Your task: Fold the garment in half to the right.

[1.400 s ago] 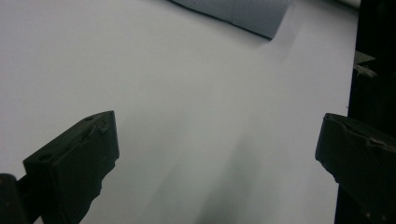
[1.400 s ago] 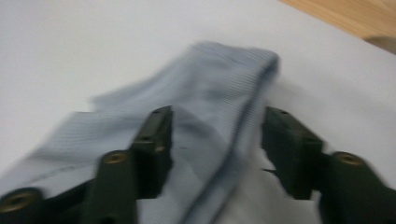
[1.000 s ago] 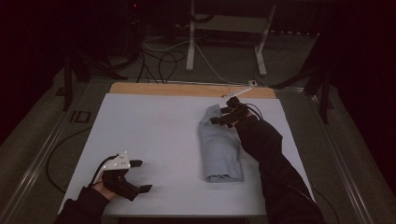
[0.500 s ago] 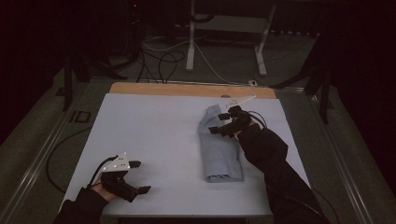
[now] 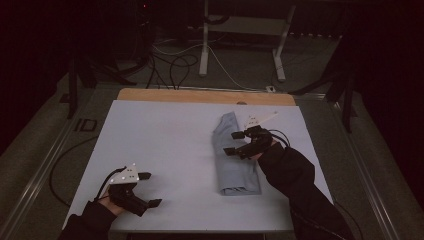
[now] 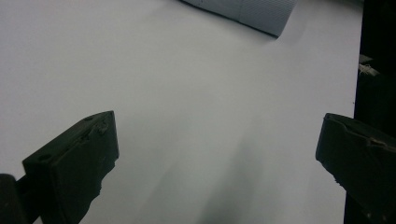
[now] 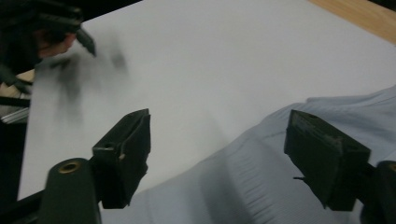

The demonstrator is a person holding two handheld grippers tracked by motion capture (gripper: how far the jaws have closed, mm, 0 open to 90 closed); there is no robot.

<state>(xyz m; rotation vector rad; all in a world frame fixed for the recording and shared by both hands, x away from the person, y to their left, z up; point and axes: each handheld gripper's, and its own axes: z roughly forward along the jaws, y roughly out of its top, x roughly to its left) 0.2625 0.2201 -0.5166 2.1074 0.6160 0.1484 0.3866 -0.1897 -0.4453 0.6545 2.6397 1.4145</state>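
White and bare near us, the surface has our left hand-held gripper resting by its near edge, jaws spread and empty. Farther right, our right hand-held gripper hovers agape over the folded pale blue cloth; we judge folding underway, the next move calling for a pinch of an edge. We read no writing.

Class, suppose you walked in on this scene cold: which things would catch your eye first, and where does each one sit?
First the folded pale blue cloth, lying lengthwise on the right half of the white table. Next the right gripper, hovering open over the cloth's middle with its jaws spread. Last the left gripper, also open, low at the table's near left corner above bare surface.
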